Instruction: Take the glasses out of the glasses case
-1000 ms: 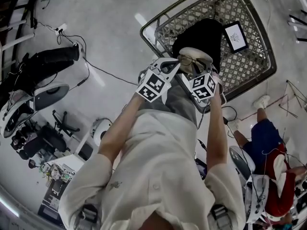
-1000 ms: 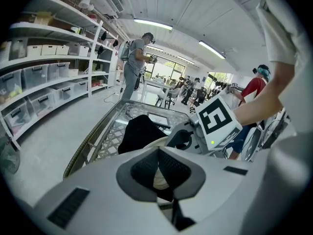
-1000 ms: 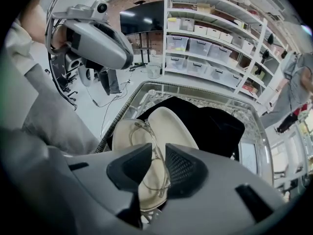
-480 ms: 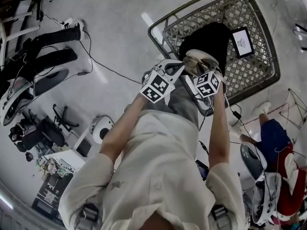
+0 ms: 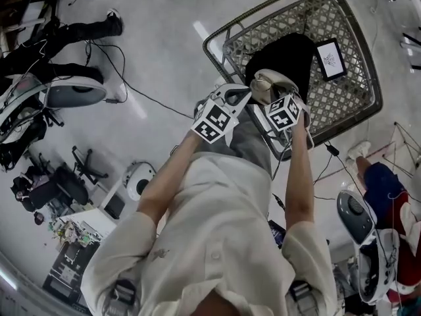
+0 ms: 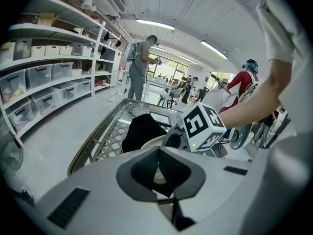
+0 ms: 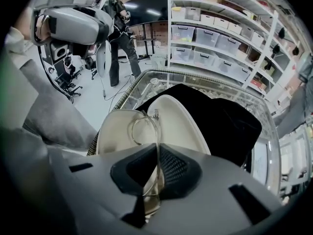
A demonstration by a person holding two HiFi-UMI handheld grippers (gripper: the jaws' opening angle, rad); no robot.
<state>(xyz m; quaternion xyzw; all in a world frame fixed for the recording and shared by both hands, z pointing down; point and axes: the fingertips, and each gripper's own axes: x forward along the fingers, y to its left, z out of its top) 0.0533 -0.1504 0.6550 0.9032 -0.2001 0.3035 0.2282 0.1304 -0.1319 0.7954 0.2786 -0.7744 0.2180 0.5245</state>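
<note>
**Glasses gripped on edge at the mouth of the open case**

Glasses (image 7: pixel 145 129) with a thin, clear frame stand on edge in the right gripper (image 7: pixel 157 173), whose dark pads are clenched on the frame, so that one lens ring rises just above them. Directly behind the ring lies the cream glasses case (image 7: pixel 178 116), a clamshell that is open, its lid tilted back to the right and its shallow shell to the left. Whether any part of the frame touches the shell cannot be told.

The left gripper (image 6: pixel 159 173) comes in from the other side. Its jaws are drawn together, and a cream edge shows between the pads, so it appears to be clamped on the case to steady it. In the head view both grippers meet at the case, over the near corner of a wire-mesh bench (image 5: pixel 263 25). Whether the case rests on anything is unclear.

Beyond the case a black cloth (image 7: pixel 220 121) lies spread on the mesh, with a marker card (image 5: pixel 329 56) past it. Shelves of storage bins (image 7: pixel 220 43) line the far wall.

By my reading the case is opened and the grasp is made. What remains is to draw the glasses fully clear of the shell and set them down.
</note>
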